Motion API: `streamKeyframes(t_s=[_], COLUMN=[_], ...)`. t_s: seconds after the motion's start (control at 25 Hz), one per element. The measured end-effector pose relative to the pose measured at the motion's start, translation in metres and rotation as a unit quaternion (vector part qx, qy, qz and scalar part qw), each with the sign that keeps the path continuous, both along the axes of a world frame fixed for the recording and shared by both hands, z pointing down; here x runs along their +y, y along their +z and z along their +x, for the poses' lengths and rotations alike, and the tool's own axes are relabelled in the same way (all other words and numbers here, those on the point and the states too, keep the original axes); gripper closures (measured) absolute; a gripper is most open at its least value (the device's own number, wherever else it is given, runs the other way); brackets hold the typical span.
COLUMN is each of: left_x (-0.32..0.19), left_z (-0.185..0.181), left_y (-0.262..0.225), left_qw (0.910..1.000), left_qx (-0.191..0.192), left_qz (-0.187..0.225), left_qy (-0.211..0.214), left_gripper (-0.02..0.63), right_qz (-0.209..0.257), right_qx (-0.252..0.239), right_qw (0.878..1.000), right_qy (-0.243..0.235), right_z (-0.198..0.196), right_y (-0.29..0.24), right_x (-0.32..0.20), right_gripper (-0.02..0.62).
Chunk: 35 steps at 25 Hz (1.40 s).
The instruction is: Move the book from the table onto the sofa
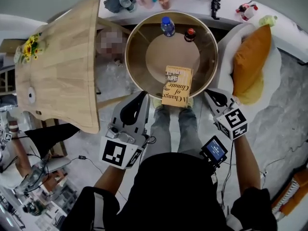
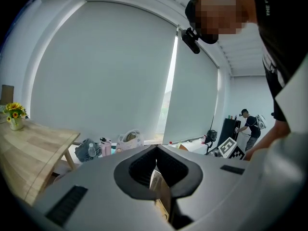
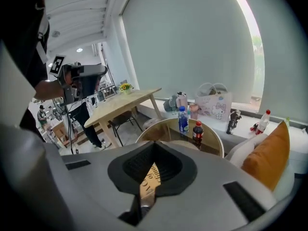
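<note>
Both jaw pairs were together and empty, the left gripper [image 1: 143,96] left of the book [image 1: 177,85], the right gripper [image 1: 209,94] right of it. It lay flat at the table's [image 1: 139,42] near rim. It looked thin, stiff and light, so pinching its near edge should work. The cover read "Change of Climate".

The book [image 1: 177,86] lies on the near edge of the round table [image 1: 139,66]; a tall bottle [image 1: 167,26] and a short bottle [image 1: 190,34] stand at its far side. Left of it is a wooden table [image 1: 62,66] bearing flowers [image 1: 30,46], and right of it the sofa [image 1: 226,57] with a cushion [image 1: 251,57]. Behind, a ledge [image 1: 187,5] carries what seem to be bags and toys.
</note>
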<state>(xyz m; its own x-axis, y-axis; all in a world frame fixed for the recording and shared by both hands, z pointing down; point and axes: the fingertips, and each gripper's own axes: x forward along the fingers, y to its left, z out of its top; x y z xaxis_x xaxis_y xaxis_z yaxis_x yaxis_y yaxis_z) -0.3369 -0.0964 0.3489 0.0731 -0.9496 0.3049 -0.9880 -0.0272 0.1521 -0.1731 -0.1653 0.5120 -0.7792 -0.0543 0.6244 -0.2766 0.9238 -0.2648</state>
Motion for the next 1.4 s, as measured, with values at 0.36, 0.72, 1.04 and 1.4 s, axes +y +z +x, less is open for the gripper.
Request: streamKeyframes(t_s=[0.36,0.72,1.04,1.4], left_x=[0.014,0.020,0.022,0.015], left_z=[-0.015,-0.008,-0.002,0.002], left_y=[0.053,0.128,0.167,0.159], left_qw=[0.9994,0.9963,0.9930,0.9924], left_qx=[0.018,0.058,0.074,0.075], left_qz=[-0.028,-0.060,-0.087,-0.086], left_qy=[0.011,0.021,0.031,0.047], left_gripper=[0.592,0.592,0.592,0.592], right_qz=[-0.232,-0.432,-0.525,-0.550], right_qx=[0.032,0.069,0.005,-0.024], right_qw=[0.970,0.896,0.845,0.831], right_qy=[0.063,0.082,0.103,0.074], right_z=[0.028,0.015,-0.015,0.023], right_y=[0.146,0.298,0.341,0.301], right_x=[0.049,0.125,0.141,0.149], right_gripper=[0.443,0.295,0.367,0.436])
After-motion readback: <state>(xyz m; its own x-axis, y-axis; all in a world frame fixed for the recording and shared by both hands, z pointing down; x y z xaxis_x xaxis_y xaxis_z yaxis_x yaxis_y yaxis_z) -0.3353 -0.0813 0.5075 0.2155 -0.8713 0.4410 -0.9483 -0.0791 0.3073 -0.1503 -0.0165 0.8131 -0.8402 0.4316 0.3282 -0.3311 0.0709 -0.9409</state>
